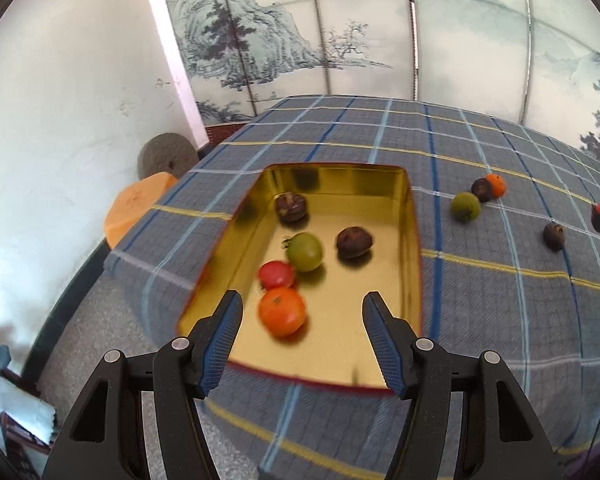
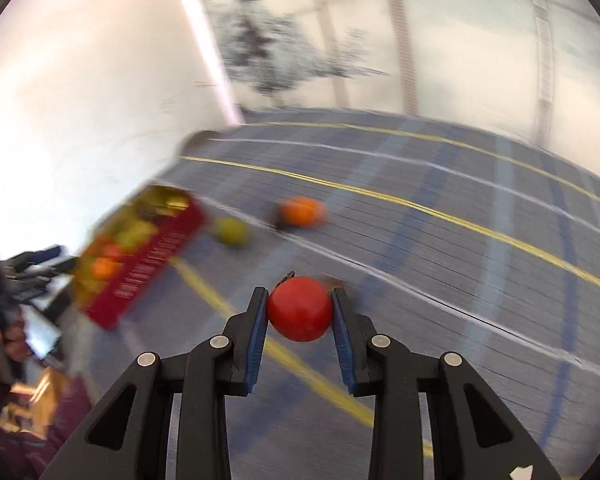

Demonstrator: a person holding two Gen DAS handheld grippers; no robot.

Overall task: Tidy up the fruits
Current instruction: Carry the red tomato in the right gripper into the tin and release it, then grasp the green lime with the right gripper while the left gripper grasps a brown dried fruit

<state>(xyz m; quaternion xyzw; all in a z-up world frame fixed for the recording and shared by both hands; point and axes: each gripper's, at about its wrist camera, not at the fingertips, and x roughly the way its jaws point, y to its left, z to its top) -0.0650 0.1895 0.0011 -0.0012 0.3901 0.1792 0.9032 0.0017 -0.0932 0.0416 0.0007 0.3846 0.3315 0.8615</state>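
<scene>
The right gripper (image 2: 300, 314) jaws hold a red fruit (image 2: 300, 309); the gold tin (image 2: 156, 256) lies to its left, below the left gripper's (image 1: 302, 316) part-open, empty jaws.

A table under a grey-blue plaid cloth (image 1: 480, 280) with yellow, white and blue lines spreads ahead of the claw. Beyond its far edge stands a translucent folding screen (image 1: 300, 40) painted with ink mountains and pines, daylight glowing through it. Up and left of the claw rises a scuffed white wall (image 1: 60, 100); against it lean a round grey millstone (image 1: 166, 156) and an orange stool (image 1: 136, 210) on a speckled grey floor (image 1: 96, 320).
</scene>
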